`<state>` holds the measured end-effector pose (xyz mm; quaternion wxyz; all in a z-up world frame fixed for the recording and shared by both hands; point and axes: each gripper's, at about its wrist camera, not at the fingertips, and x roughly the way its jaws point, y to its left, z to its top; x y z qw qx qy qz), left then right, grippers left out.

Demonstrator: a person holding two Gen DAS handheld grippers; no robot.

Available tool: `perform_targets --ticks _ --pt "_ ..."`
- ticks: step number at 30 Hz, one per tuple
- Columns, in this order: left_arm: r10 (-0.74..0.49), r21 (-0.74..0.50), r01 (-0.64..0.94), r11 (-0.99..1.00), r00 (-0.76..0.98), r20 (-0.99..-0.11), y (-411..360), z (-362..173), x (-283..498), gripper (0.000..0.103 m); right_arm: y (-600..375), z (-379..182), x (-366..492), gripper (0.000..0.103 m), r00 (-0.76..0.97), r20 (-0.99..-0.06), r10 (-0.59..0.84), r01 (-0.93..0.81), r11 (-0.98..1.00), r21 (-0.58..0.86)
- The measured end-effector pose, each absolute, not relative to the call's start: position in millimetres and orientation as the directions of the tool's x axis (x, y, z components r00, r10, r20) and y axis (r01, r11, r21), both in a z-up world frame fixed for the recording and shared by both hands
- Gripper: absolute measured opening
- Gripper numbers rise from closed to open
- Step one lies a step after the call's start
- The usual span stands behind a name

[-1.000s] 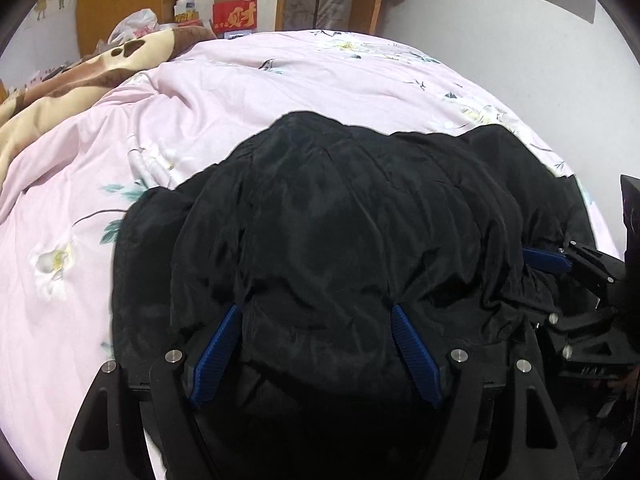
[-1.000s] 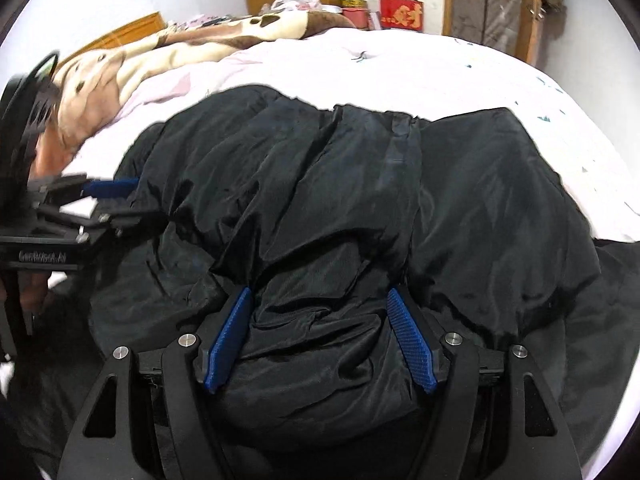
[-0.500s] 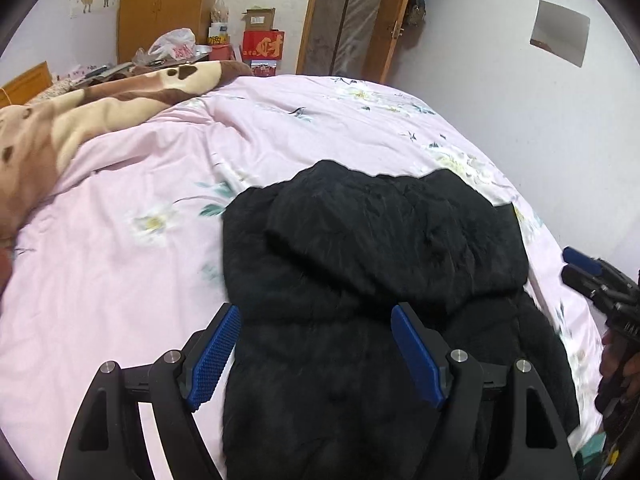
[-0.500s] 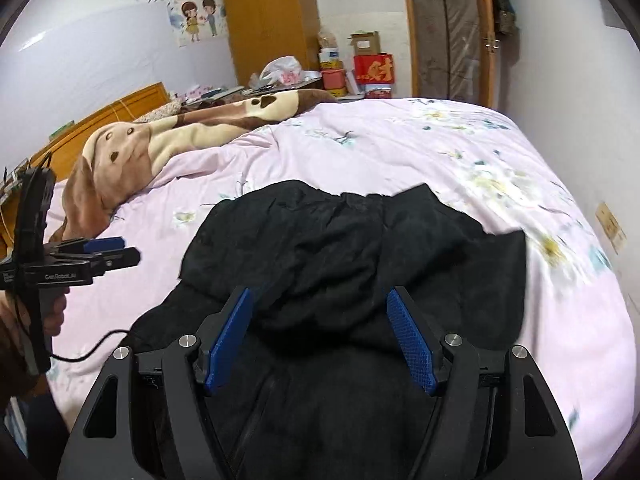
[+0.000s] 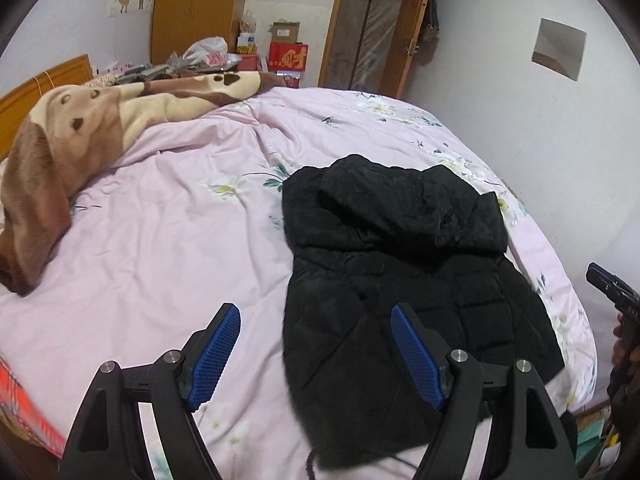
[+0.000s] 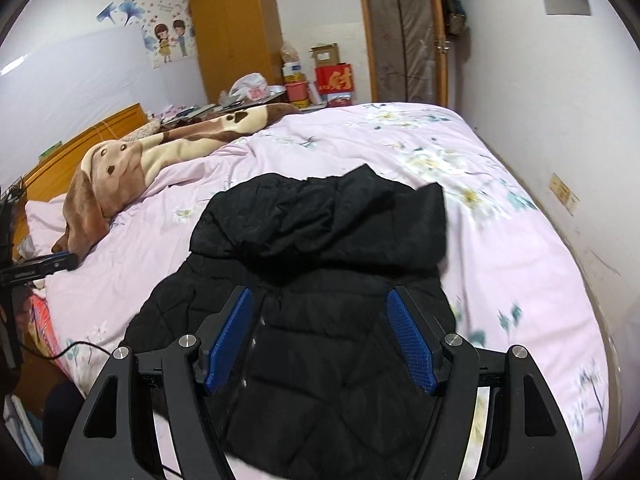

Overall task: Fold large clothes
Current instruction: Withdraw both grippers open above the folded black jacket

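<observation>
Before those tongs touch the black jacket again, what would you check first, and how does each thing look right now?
1. Left tongs empty and open: ok.
2. Right tongs empty and open: ok.
3. Jacket lying wholly on the bed: not ok, its near end seems to hang over the edge.
4. Top part folded down over the body: ok.
5. Blanket clear of the jacket: ok, apart.
6. Fold neat and even: cannot tell, fabric too dark.
</observation>
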<state>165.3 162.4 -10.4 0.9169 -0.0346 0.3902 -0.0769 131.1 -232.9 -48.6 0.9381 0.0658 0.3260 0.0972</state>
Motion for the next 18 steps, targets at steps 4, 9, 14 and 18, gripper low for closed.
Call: perform_targets --ticks 4,9,14,18 --pt "-0.125 -0.100 0.076 0.992 0.698 -0.706 184 -4 135 0.078 -245 -51 103 0.070 0.765 -0.612 0.202 -0.112 0.977 0.183" --pt "-0.115 -0.077 0.085 0.993 0.684 -0.721 195 -10 114 0.080 -252 -60 77 0.072 0.764 -0.625 0.160 -0.081 0.985 0.153" --pt "-0.188 -0.171 0.088 0.981 0.617 -0.764 182 -57 111 0.084 -257 -87 63 0.074 0.748 -0.653 0.122 -0.027 0.988 0.154" --pt "-0.202 -0.187 0.086 0.979 0.564 -0.800 163 -98 113 0.084 -255 -112 57 0.076 0.715 -0.692 0.101 -0.012 0.991 0.132"
